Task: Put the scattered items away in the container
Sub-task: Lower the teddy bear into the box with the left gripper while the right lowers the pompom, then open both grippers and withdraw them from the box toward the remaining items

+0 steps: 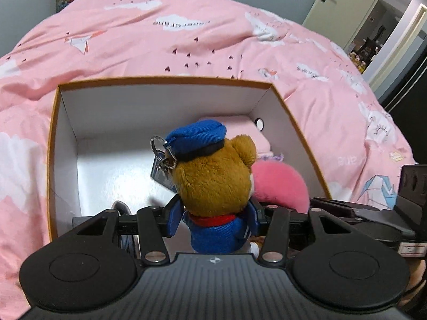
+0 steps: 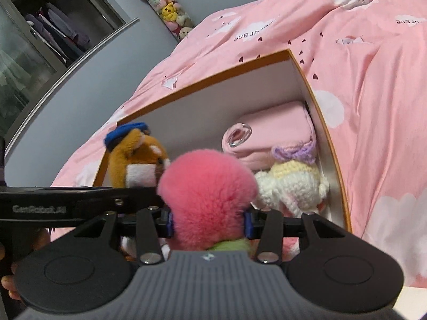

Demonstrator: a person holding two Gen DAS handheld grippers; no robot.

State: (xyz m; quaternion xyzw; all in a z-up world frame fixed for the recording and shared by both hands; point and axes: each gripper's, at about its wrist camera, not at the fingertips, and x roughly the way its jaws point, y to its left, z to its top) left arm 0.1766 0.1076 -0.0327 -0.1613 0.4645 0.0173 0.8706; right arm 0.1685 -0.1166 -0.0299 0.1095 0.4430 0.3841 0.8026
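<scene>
An open box (image 1: 165,80) with orange edges and white inside walls sits on the pink bedspread; it also shows in the right wrist view (image 2: 218,77). My left gripper (image 1: 213,221) is shut on a brown teddy bear (image 1: 213,178) in a blue cap and jacket, held over the box's near edge. The bear also shows in the right wrist view (image 2: 138,160). My right gripper (image 2: 209,224) is shut on a fluffy pink plush (image 2: 208,192), also over the box; the plush shows in the left wrist view (image 1: 280,184). Inside lie a pink pouch (image 2: 275,128) and a crocheted doll (image 2: 293,184).
The pink quilt (image 1: 186,40) surrounds the box on all sides. A door (image 1: 347,2) stands at the far right in the left wrist view. A wardrobe (image 2: 40,40) and a hanging column of plush toys (image 2: 168,10) are by the wall.
</scene>
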